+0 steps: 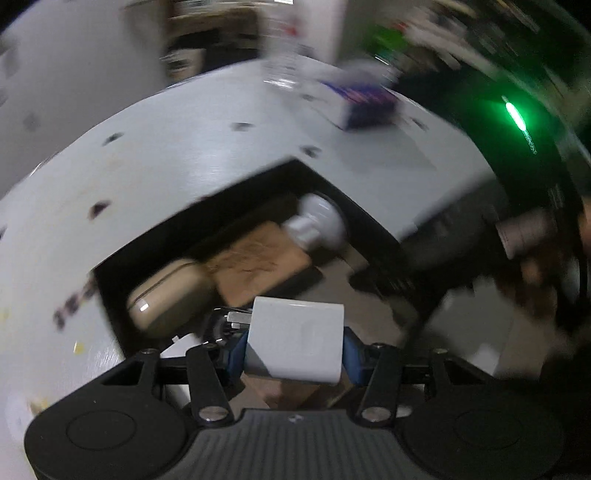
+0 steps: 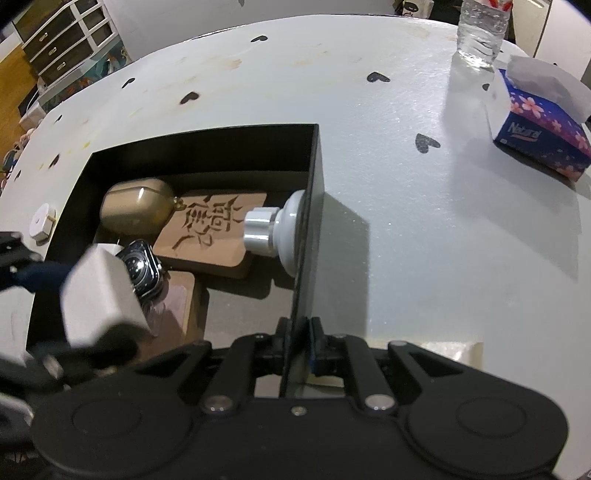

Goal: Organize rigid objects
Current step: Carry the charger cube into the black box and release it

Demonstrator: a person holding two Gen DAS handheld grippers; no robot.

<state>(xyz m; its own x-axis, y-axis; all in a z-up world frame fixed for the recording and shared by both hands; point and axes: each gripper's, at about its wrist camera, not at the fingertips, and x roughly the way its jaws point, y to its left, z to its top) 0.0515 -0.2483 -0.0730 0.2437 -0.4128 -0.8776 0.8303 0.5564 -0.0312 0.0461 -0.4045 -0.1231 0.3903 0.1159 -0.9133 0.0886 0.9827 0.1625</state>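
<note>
Between my left fingers (image 1: 294, 349), one white charger block (image 1: 295, 341), clamped above the open black box (image 2: 308, 192). My right fingers (image 2: 298, 341) pinch narrowly on that box's side wall. Inside: one beige earbud case (image 2: 138, 210), one carved wooden tag (image 2: 210, 230), one smartwatch (image 2: 142, 267), one white-and-silver knob (image 2: 275, 232). On the counter (image 2: 406, 221): one tissue box (image 2: 543, 136), one water bottle (image 2: 480, 29).

The white table (image 2: 369, 155), printed with black hearts, carries a black open box (image 2: 314, 221) near its front edge. A water bottle (image 2: 480, 33) and a tissue box (image 2: 539, 136) stand toward the far right corner; a small white disc (image 2: 40, 221) lies just left of the box.
</note>
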